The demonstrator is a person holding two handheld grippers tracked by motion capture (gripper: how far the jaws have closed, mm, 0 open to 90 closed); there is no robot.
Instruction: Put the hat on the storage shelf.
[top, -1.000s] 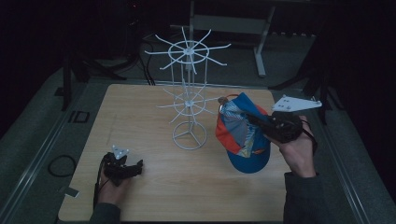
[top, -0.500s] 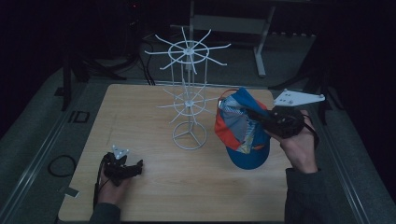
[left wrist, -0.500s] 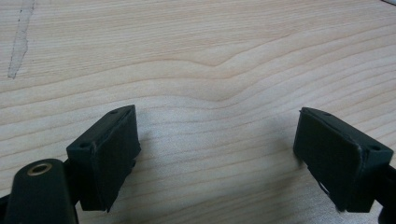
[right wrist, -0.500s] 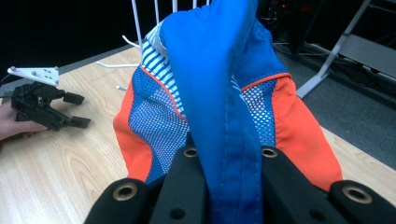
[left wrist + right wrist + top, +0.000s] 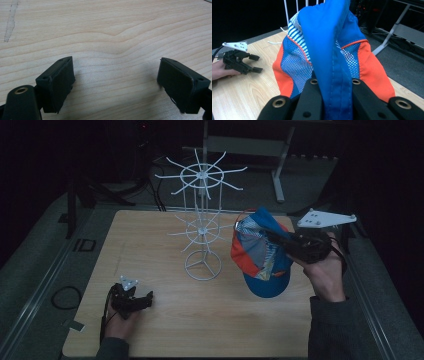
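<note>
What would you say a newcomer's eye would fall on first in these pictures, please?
Most likely the bright blue and orange mesh cap, held up off the light wooden table at its right side, its fabric pinched in the right gripper. Next, the white wire display stand with radiating hooks, upright at the table's middle, just left of the cap. The left gripper rests open at the near left corner.
</note>
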